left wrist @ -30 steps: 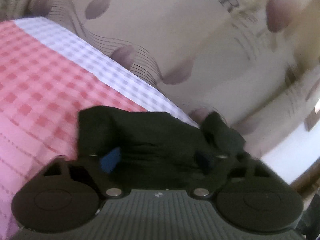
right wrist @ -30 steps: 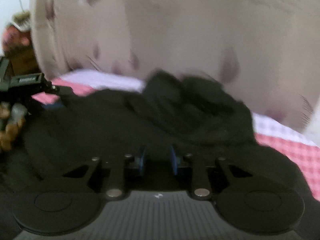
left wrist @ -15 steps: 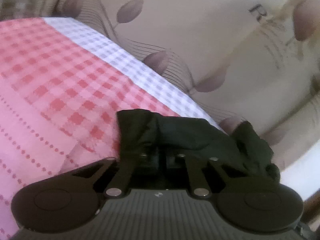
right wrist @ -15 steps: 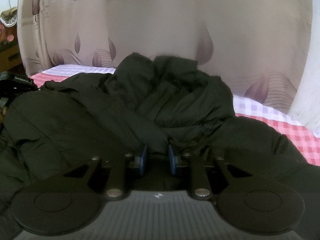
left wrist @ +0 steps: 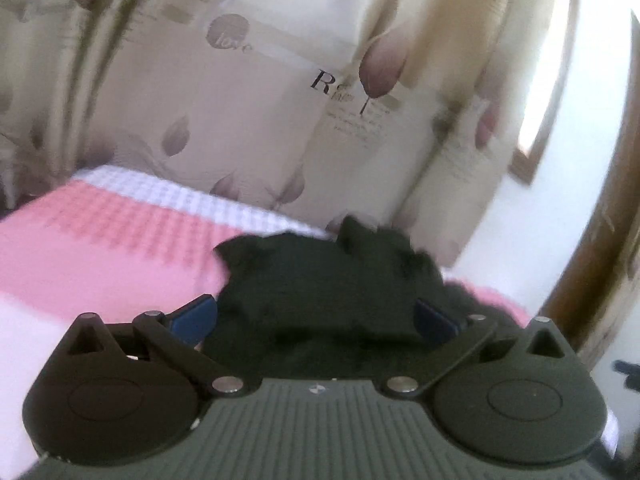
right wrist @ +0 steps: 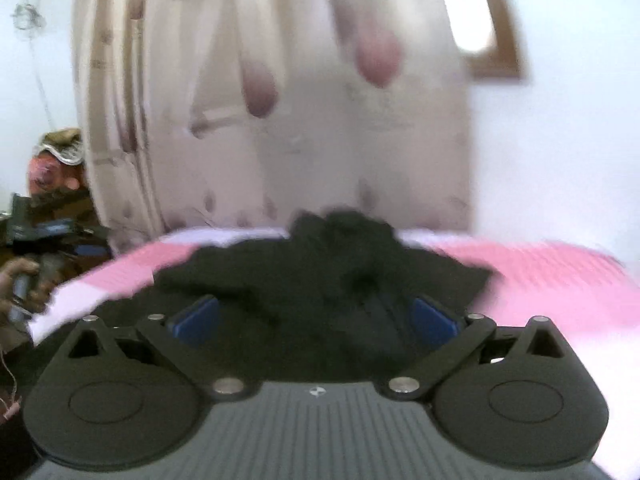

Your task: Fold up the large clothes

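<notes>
A large dark green-black jacket (right wrist: pixel 320 264) lies bunched on a bed with a pink checked sheet (right wrist: pixel 560 280). In the left wrist view the jacket (left wrist: pixel 324 280) fills the space ahead of my left gripper (left wrist: pixel 316 316), whose blue pads (left wrist: pixel 192 318) stand wide apart, open, with cloth lying between them but not gripped. My right gripper (right wrist: pixel 316 316) is open too, its blue pads (right wrist: pixel 434 320) spread wide over the jacket. Both views are blurred by motion.
A beige curtain with leaf print (left wrist: pixel 280 100) hangs behind the bed. The sheet's white-lilac checked band (left wrist: pixel 180 196) runs along the far edge. At the left of the right wrist view, a hand and the other gripper (right wrist: pixel 36 276) show beside clutter.
Both grippers were shut on the jacket half a second ago; both have opened and let it go. Both cameras have tilted up and pulled back, so more curtain and wall show.
</notes>
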`<state>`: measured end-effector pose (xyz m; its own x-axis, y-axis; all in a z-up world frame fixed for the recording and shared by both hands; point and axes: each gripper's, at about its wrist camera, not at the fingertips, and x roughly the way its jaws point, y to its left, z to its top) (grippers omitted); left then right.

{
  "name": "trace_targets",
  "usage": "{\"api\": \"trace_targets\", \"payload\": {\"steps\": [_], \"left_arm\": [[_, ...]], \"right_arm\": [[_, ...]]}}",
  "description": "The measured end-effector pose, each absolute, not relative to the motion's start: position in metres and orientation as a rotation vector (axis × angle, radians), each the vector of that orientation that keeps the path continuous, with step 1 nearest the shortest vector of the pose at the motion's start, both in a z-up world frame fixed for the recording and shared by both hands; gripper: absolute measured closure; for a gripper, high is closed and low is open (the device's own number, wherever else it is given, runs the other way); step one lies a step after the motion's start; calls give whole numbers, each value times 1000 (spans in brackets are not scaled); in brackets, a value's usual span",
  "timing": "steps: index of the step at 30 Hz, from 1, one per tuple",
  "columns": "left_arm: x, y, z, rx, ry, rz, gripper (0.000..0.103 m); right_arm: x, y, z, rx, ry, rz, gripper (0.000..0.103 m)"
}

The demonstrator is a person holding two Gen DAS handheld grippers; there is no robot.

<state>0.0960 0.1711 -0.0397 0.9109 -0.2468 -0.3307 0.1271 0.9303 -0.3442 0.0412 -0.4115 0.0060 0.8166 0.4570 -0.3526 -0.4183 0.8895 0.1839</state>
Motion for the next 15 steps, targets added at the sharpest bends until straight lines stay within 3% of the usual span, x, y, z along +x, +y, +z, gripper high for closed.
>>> {"api": "trace_targets", "payload": {"steps": [7,11,15], "left_arm": [[-2,197,-88,-402,479,-158,0],[-21,219,-113,-598,529,-170,0],[-22,222,-121,-626,518,-204,0]], "right_arm": [[-107,-485,-47,258,481,153,0],[-131,-506,-81,478,515,108,0],[-125,-512,-107,645,552,138,0]]}}
